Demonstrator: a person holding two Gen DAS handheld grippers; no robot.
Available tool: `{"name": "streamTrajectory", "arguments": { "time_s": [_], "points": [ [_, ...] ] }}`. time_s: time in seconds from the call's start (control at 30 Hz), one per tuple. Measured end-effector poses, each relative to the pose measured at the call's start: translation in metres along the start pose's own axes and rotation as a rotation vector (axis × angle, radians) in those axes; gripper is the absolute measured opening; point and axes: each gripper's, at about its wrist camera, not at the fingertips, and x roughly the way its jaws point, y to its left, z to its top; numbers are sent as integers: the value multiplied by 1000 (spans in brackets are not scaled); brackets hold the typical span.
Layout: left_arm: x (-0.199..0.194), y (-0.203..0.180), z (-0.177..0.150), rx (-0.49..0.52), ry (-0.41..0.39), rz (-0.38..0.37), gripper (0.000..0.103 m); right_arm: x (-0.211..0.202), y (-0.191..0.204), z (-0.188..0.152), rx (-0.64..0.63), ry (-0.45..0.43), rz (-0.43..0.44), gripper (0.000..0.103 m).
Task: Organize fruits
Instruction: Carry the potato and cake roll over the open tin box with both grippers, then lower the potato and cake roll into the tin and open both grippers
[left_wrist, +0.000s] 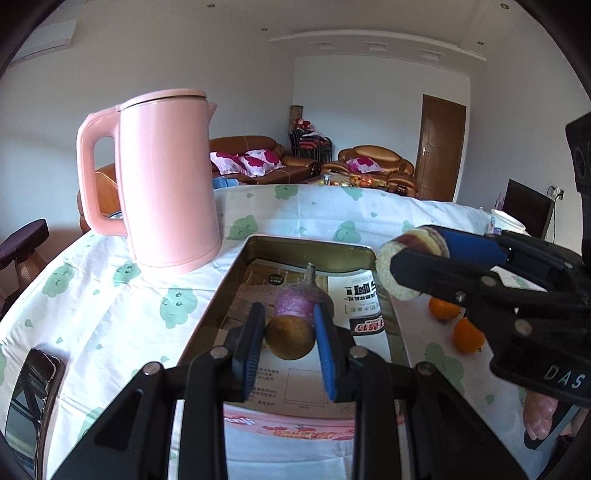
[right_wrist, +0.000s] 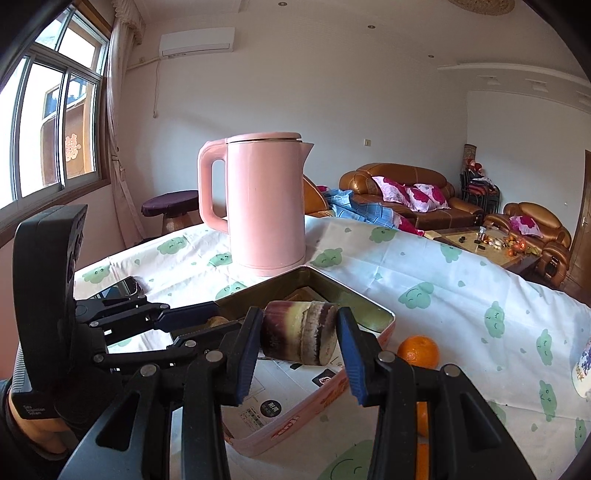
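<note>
- While both grippers reach over a metal tin tray (left_wrist: 236, 280) on a table covered by a white cloth with green cloud faces (left_wrist: 110, 306), each one grips a piece of produce.
- Left gripper (left_wrist: 290, 334): its two blue-padded fingers (left_wrist: 253, 343) point forward and slightly down into the tray, closed partway on a brown kiwi (left_wrist: 290, 338) — the pads press its left and right sides.
- Just behind the kiwi, a purple turnip-like root (left_wrist: 301, 299) lies on the printed paper (left_wrist: 364, 295) lining the tray, stem end pointing away.
- Right gripper (right_wrist: 299, 339): it comes in from the right, roughly level, above the tray's right rim. Its fingers (right_wrist: 349, 347) are clamped on a short purple-and-cream sugarcane piece (right_wrist: 299, 334), held lengthwise across the gap.
- From the left wrist view, the cane's pale cut end faces the camera, raised above the tray edge.
- Two oranges (left_wrist: 467, 334) sit on the cloth just right of the tray, close together.
- A pink electric kettle (right_wrist: 264, 203) stands upright beyond the tray's far corner, handle to the left.
- A dark phone (left_wrist: 31, 398) lies flat on the cloth at the left — well apart from the tray.
</note>
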Motion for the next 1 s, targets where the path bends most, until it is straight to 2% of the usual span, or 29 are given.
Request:
{"name": "streamTrajectory", "arguments": {
  "time_s": [0.37, 1.0],
  "points": [
    [6, 8, 0, -13, 36, 17, 29, 20, 3, -6, 5, 45, 14, 43],
    [22, 17, -1, -53, 119, -4, 29, 46, 3, -16, 1, 125, 38, 43]
  ]
}}
